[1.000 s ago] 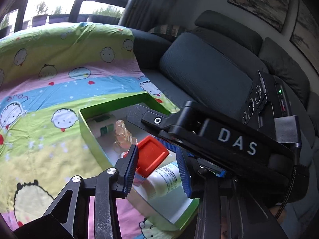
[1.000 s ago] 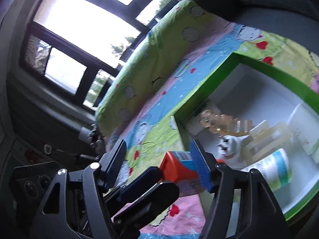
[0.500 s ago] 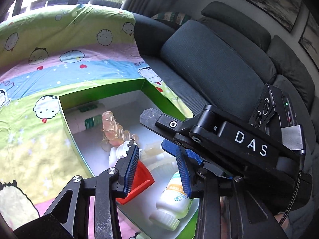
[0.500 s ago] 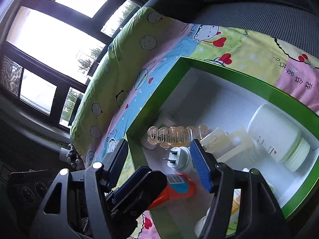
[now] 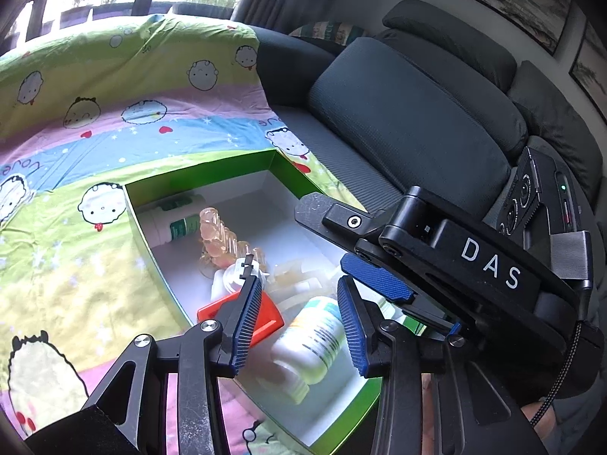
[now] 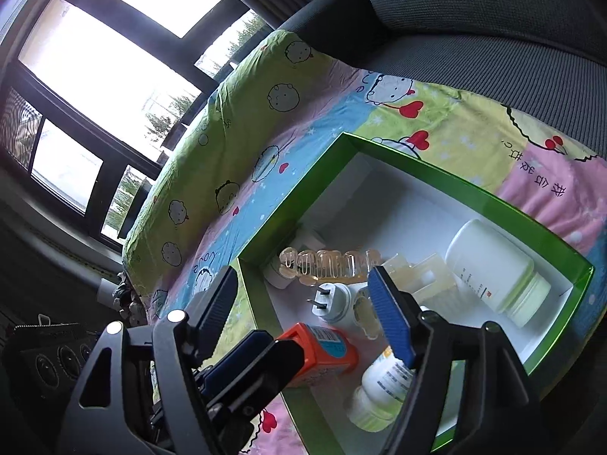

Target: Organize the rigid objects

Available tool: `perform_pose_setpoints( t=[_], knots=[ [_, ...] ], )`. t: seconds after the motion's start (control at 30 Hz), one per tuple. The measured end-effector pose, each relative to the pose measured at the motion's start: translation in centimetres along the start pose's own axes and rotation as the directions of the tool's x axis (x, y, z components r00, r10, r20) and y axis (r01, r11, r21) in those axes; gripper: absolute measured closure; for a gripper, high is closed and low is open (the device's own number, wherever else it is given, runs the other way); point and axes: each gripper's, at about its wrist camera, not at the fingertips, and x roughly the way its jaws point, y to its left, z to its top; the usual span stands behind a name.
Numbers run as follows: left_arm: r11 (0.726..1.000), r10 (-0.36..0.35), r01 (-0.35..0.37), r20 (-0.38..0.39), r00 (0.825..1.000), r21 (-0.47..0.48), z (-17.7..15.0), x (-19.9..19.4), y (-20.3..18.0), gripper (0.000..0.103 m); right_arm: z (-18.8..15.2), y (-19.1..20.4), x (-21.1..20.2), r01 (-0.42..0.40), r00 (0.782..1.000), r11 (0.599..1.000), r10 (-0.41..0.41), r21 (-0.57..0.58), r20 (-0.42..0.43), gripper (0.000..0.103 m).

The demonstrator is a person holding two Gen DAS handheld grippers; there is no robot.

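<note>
A green box (image 5: 197, 174) with a white inside lies on a cartoon blanket. It holds an orange bottle (image 5: 265, 313), a white bottle with a yellow-green label (image 5: 315, 335), a white plug adapter (image 6: 330, 301), a clear amber hair clip (image 6: 326, 263) and a large white jar (image 6: 493, 269). My left gripper (image 5: 299, 320) is open and empty above the box's near end, with the orange bottle lying free by its left finger. My right gripper (image 6: 307, 311) is open and empty above the same box (image 6: 474, 189); the orange bottle (image 6: 322, 352) lies below it.
The blanket (image 5: 76, 121) covers a dark grey sofa with thick back cushions (image 5: 409, 113). The right gripper's body (image 5: 474, 261) crosses the left wrist view just right of the box. Large windows (image 6: 106, 64) stand behind the sofa.
The orange bottle has left my left gripper's fingers and now lies in the box. Both grippers have drawn back and up from the box.
</note>
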Motion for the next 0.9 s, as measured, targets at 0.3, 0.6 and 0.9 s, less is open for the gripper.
perform_pose_setpoints(
  t=[0.3,0.6,0.9],
  knots=[
    [1.000,0.008,-0.008,0.010,1.000,0.016,-0.1,-1.7,-0.1,0.030,0.1,0.3,-1.8,0.080,0.995,0.996,-0.078,-0.033,0.063,0.014],
    [0.998,0.057,-0.057,0.024,0.998,0.030,0.0,-2.8,0.3,0.016,-0.1,1.1,-2.6,0.196,0.976,0.977,-0.186,-0.087,0.113,0.001],
    [0.996,0.087,-0.087,0.016,0.996,0.027,-0.7,-3.4,0.5,0.016,-0.4,1.7,-3.2,0.309,0.946,0.940,-0.289,-0.145,0.147,0.001]
  ],
)
